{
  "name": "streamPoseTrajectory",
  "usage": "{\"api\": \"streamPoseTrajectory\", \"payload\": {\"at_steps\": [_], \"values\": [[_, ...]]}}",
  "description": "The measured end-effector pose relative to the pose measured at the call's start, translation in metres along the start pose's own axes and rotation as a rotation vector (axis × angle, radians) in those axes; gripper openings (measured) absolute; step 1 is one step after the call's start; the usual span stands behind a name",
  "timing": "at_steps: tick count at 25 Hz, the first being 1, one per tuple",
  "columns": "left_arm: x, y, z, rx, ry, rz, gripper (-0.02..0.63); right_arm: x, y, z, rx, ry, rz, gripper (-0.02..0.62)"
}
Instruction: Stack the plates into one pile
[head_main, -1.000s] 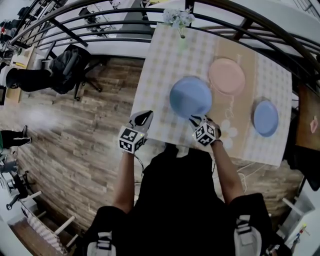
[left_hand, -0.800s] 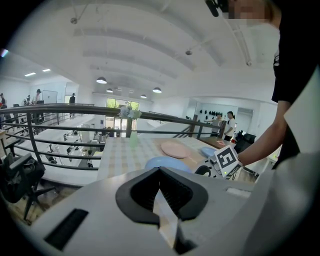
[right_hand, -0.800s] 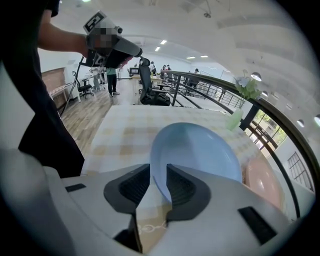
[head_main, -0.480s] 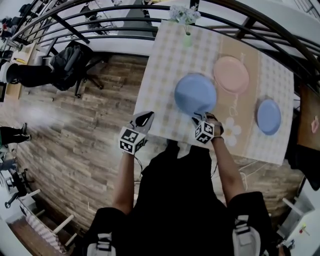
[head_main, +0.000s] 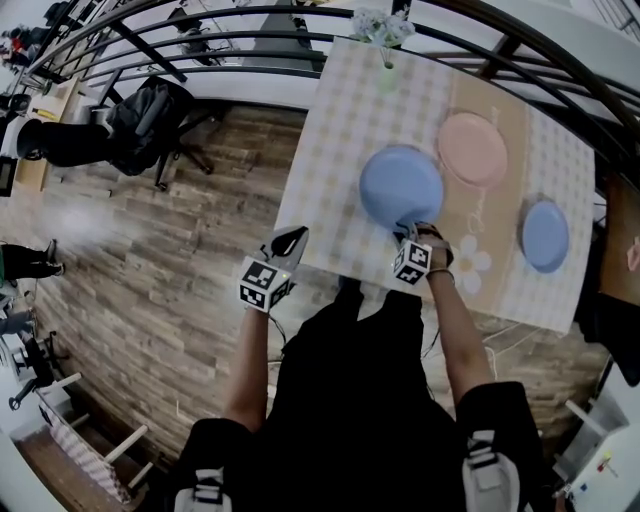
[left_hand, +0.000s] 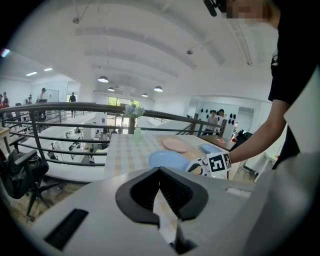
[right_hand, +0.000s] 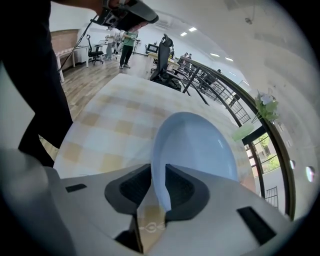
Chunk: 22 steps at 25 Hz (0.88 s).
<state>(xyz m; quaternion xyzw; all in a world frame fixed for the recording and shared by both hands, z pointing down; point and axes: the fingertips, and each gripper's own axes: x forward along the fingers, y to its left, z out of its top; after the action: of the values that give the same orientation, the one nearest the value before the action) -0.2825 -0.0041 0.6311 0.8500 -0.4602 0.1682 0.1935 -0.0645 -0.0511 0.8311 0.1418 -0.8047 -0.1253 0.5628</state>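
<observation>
A large blue plate (head_main: 400, 185) lies on the checked table (head_main: 335, 150), and a pink plate (head_main: 473, 148) sits just beyond it to the right. A small blue plate (head_main: 545, 235) lies alone at the far right. My right gripper (head_main: 408, 232) is at the large plate's near rim. In the right gripper view that rim (right_hand: 200, 145) fills the gap between the closing jaws of my right gripper (right_hand: 157, 192), touching both pads. My left gripper (head_main: 290, 235) hangs off the table's near left edge, its tips together around nothing (left_hand: 160, 172).
A vase of flowers (head_main: 385, 30) stands at the table's far edge. A dark curved railing (head_main: 250, 40) runs behind the table. An office chair (head_main: 150, 115) stands on the wood floor at the left. The person's body fills the lower middle of the head view.
The head view has drifted, so the table sits slightly further right and higher. The right gripper stays at the large blue plate's near rim. The left gripper has not moved.
</observation>
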Motion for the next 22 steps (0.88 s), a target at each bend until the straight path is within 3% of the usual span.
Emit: {"api": "streamPoseTrajectory", "payload": {"at_steps": [7, 22], "values": [[-0.002, 0.0, -0.002, 0.004, 0.002, -0.003, 0.003, 0.004, 0.004, 0.001, -0.043, 0.015, -0.008, 0.035], [-0.002, 0.001, 0.0, 0.013, -0.012, -0.01, 0.003, 0.0, -0.004, 0.015, -0.122, 0.0, -0.093, 0.011]]}}
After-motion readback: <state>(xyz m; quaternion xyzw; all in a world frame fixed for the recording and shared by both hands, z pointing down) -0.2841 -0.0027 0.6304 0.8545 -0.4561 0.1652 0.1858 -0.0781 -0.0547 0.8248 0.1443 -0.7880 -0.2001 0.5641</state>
